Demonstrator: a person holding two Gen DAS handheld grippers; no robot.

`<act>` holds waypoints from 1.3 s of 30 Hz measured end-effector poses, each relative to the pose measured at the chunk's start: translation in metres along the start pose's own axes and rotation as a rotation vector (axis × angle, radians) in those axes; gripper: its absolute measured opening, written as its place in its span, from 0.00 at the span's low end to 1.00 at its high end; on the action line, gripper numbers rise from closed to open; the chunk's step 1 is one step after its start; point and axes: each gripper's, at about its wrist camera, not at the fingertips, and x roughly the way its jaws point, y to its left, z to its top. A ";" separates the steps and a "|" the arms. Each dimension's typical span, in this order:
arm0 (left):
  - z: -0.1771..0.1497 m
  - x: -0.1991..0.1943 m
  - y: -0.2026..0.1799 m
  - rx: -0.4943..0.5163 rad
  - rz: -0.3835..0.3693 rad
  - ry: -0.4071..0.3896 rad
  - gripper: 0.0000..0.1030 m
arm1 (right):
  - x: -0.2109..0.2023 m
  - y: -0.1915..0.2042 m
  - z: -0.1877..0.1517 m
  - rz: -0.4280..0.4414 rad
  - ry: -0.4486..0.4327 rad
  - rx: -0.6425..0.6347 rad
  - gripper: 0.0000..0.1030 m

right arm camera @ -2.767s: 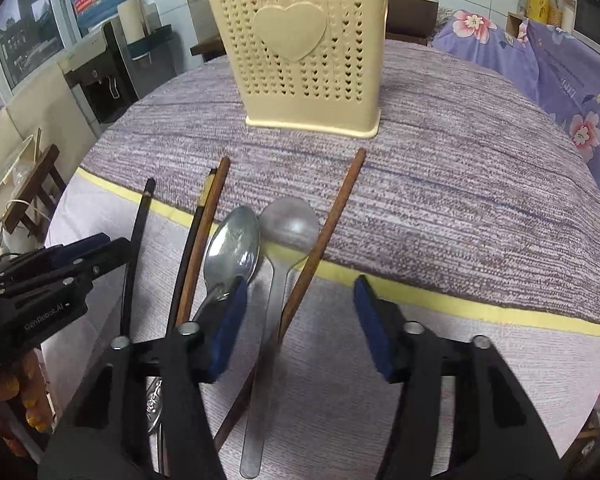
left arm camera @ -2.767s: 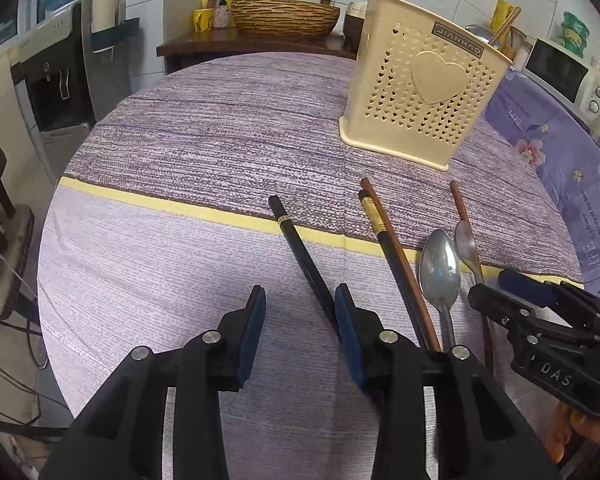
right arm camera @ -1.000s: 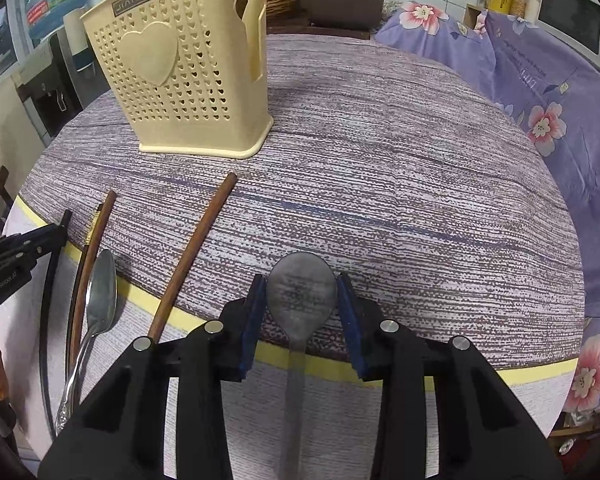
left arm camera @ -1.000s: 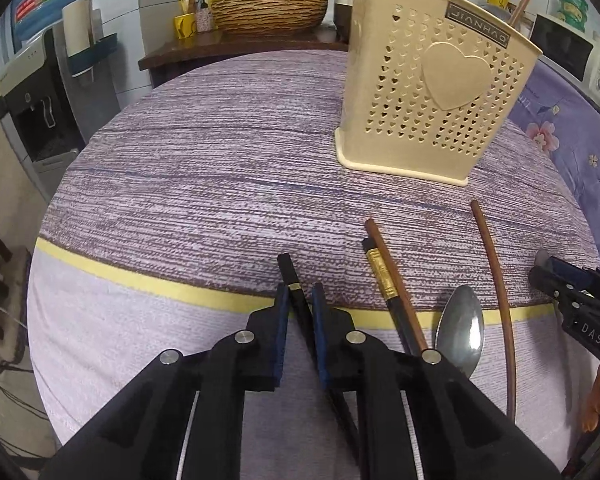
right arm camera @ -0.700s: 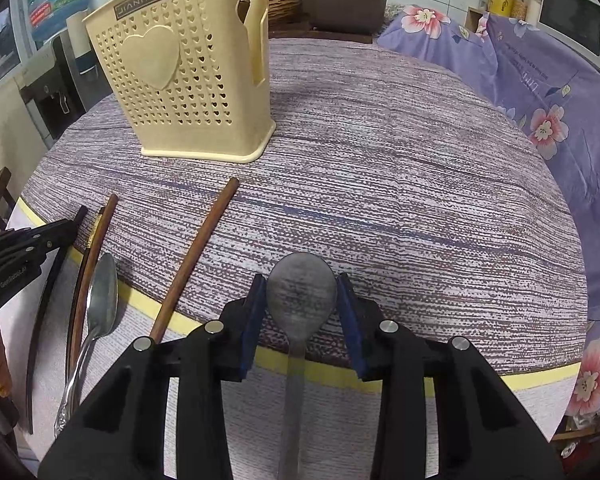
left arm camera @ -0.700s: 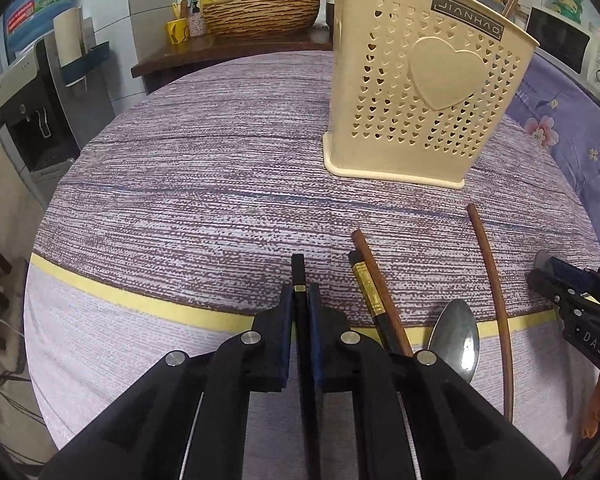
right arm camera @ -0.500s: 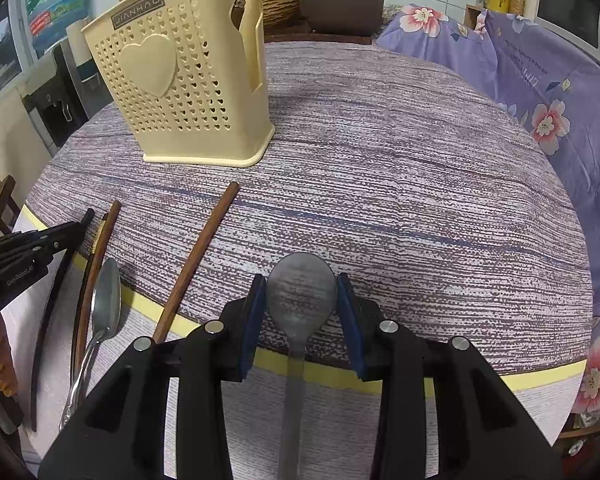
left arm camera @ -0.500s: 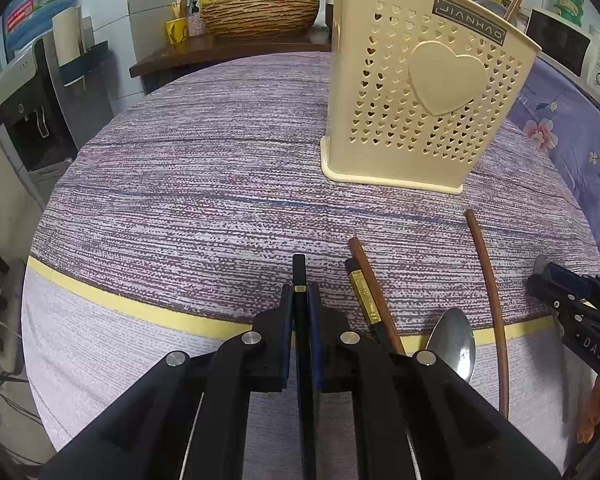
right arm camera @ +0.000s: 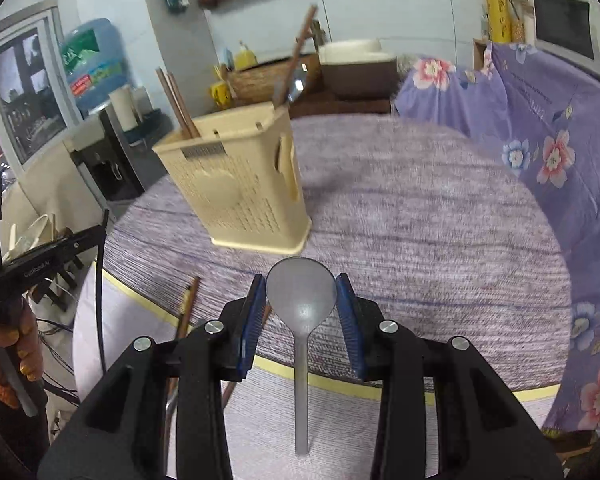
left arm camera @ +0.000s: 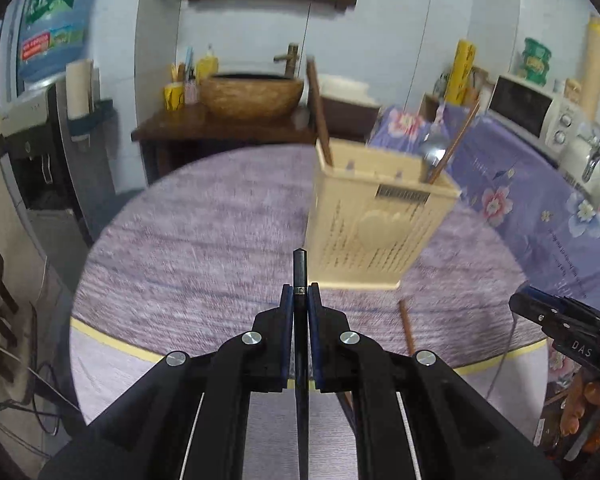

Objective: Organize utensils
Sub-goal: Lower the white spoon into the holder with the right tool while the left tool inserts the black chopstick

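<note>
A cream perforated utensil holder (left arm camera: 374, 220) stands on the round table; it also shows in the right wrist view (right arm camera: 240, 184). Brown chopsticks (left arm camera: 319, 116) and a metal spoon (left arm camera: 434, 152) stick out of it. My left gripper (left arm camera: 300, 296) is shut on a black chopstick (left arm camera: 300, 272) and holds it lifted, short of the holder. My right gripper (right arm camera: 301, 292) is shut on a grey spoon (right arm camera: 301, 296), held above the table in front of the holder. The left gripper also shows in the right wrist view (right arm camera: 60, 256).
A brown chopstick (left arm camera: 405, 322) lies on the purple striped tablecloth (left arm camera: 204, 240) by the holder's base; more utensils (right arm camera: 188, 304) lie near the yellow stripe. A side table with a wicker basket (left arm camera: 252, 94) stands behind. A microwave (left arm camera: 536, 116) sits at the right.
Both grippers have risen well above the table with their utensils. The view now looks down at the holder's top. The frames are motion-blurred.
</note>
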 end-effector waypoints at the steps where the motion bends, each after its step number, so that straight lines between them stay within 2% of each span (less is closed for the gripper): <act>1: 0.004 -0.008 -0.001 0.004 -0.003 -0.022 0.08 | -0.007 0.002 0.003 0.003 -0.012 -0.007 0.35; 6: 0.018 -0.031 0.000 0.005 -0.003 -0.090 0.08 | -0.021 0.007 0.011 0.027 -0.032 -0.008 0.35; 18: 0.037 -0.047 0.007 -0.008 -0.026 -0.147 0.08 | -0.024 0.019 0.022 0.075 -0.046 -0.043 0.35; 22: 0.064 -0.060 0.002 -0.003 -0.050 -0.189 0.08 | -0.034 0.026 0.050 0.099 -0.106 -0.061 0.35; 25: 0.093 -0.069 -0.007 0.019 -0.073 -0.221 0.08 | -0.046 0.039 0.085 0.104 -0.196 -0.082 0.35; 28: 0.130 -0.077 -0.013 -0.002 -0.110 -0.264 0.08 | -0.057 0.050 0.126 0.109 -0.299 -0.078 0.35; 32: 0.172 -0.087 -0.017 -0.031 -0.118 -0.350 0.08 | -0.056 0.062 0.168 0.094 -0.382 -0.079 0.35; 35: 0.189 -0.078 -0.023 -0.034 -0.098 -0.386 0.08 | -0.040 0.070 0.183 0.074 -0.391 -0.093 0.35; 39: 0.183 -0.041 -0.026 -0.038 -0.072 -0.355 0.08 | 0.001 0.071 0.174 0.020 -0.352 -0.110 0.35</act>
